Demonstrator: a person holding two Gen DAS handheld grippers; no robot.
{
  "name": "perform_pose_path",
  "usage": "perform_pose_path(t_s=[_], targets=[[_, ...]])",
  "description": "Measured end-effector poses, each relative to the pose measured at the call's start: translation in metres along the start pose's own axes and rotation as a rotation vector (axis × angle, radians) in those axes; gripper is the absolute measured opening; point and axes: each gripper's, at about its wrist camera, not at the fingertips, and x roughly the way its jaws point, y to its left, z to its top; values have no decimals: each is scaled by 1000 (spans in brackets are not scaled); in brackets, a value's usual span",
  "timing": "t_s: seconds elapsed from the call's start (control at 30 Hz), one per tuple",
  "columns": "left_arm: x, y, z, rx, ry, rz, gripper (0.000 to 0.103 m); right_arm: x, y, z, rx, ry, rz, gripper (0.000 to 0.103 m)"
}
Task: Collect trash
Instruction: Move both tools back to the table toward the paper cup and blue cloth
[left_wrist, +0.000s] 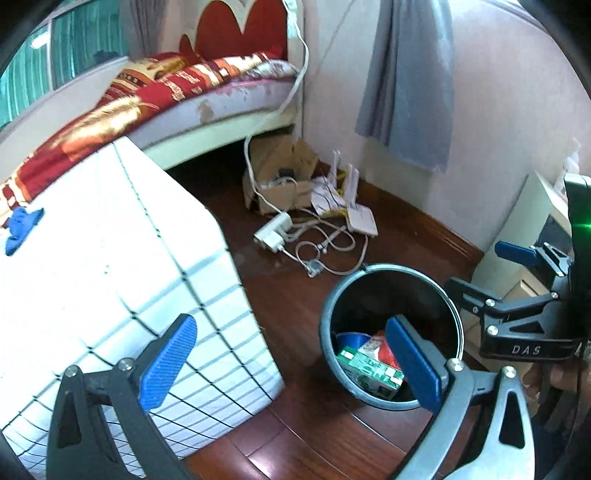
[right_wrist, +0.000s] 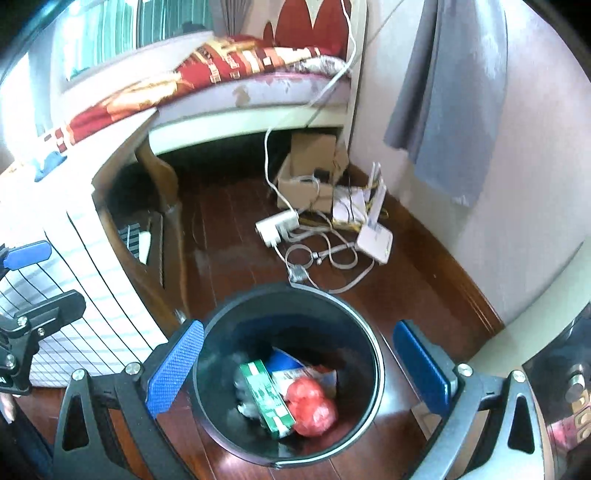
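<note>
A round dark bin (right_wrist: 221, 317) stands on the wooden floor, directly below my right gripper (right_wrist: 299, 363), which hangs open and empty above it. Inside lie a green carton (right_wrist: 267, 398), a red crumpled wrapper (right_wrist: 312, 404) and a blue-and-white packet (right_wrist: 284, 363). In the left wrist view the same bin (left_wrist: 327, 325) sits to the right, with the green carton (left_wrist: 369, 369) showing inside. My left gripper (left_wrist: 291, 363) is open and empty, its right pad over the bin's rim. The right gripper (left_wrist: 480, 269) shows there at the far right.
A table with a white checked cloth (left_wrist: 110, 258) fills the left. A bed (left_wrist: 207, 88) lies behind. A cardboard box (right_wrist: 310, 173), power strip (right_wrist: 277, 225), cables and a white router (right_wrist: 375, 240) clutter the floor by the wall. A grey curtain (right_wrist: 454, 92) hangs on the right.
</note>
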Motion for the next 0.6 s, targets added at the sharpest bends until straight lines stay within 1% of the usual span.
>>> perform_pose_path(t_s=[0.1,0.23,0.37,0.43,0.6], targets=[[-15,13,4,-14,-24,14,102,-11,12,15,12,-42,38,103],[-33,29,10,-22,-60,47,103,-27,41,39,-12,-118,104,103],[-50,58,12,-48,-102,102,103,-36,71,57,-37,-162,169,103],[-59,76,12,-66,-117,131,103,-35,87,67,-45,-158,222,103],[-79,131,6,-144,-138,211,103,-35,133,93,-99,-131,297,103]])
